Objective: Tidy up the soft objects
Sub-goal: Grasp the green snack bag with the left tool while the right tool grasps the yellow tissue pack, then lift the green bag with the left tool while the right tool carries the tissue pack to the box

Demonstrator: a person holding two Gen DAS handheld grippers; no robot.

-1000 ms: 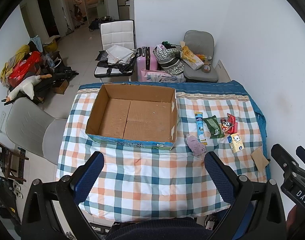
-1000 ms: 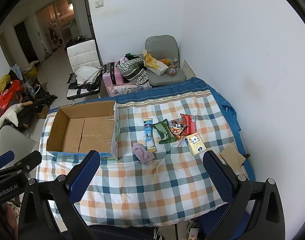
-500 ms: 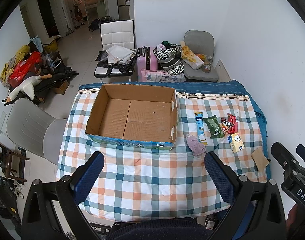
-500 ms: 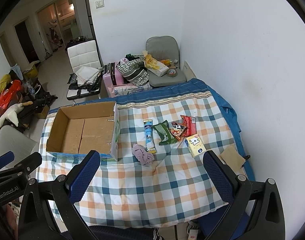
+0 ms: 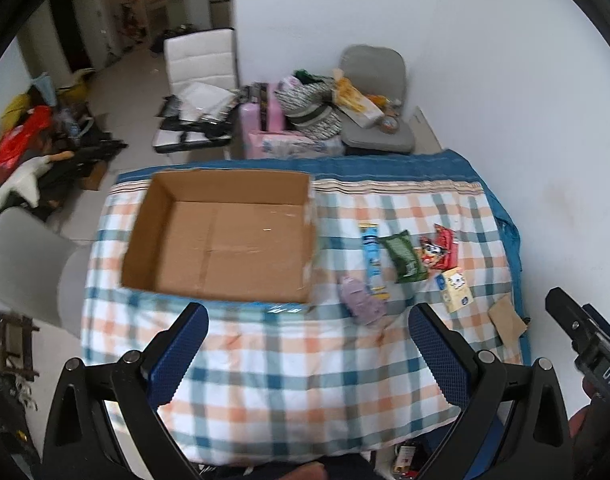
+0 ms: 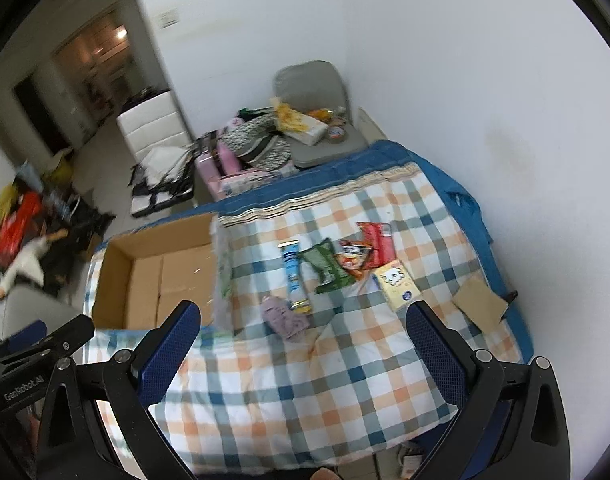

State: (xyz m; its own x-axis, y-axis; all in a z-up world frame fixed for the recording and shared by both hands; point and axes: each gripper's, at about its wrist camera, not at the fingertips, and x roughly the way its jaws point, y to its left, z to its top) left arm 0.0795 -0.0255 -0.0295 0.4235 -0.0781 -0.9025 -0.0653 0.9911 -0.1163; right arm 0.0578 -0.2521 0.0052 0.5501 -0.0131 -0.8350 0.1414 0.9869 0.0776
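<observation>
1. The left gripper (image 5: 308,330) hangs over the near part of the table, its blue-padded fingers (image 5: 179,348) spread wide apart and holding nothing; only plaid cloth shows in the gap between them.
2. The right gripper (image 6: 305,328) is likewise spread wide and holds nothing, over the same near stretch of the orange, teal and white checked tablecloth (image 6: 313,392).
3. Just ahead of the left gripper sits the open brown cardboard box (image 5: 221,240); its near wall lies just beyond the left fingertip, and its floor is bare cardboard.
4. Ahead of the right gripper, between its fingertips and a little left of centre, lies the small crumpled lilac cloth (image 6: 284,316), near the box's right-hand near corner but apart from it.
5. Touching the lilac cloth's far side is the long blue and yellow tube-shaped packet (image 6: 293,276); to its right come the green foil snack bag (image 6: 325,270), the red cartoon-printed snack packet (image 6: 365,250) and the yellow flat carton (image 6: 397,286), close together in a row.
6. Past the right fingertip, by the table's right edge, lies a flat brown cardboard scrap (image 6: 479,306).
7. The blue under-cloth (image 6: 445,176) rims the far and right edges, close to the white wall (image 6: 485,80).
8. To the left of the table stands a grey chair (image 5: 21,260).
</observation>
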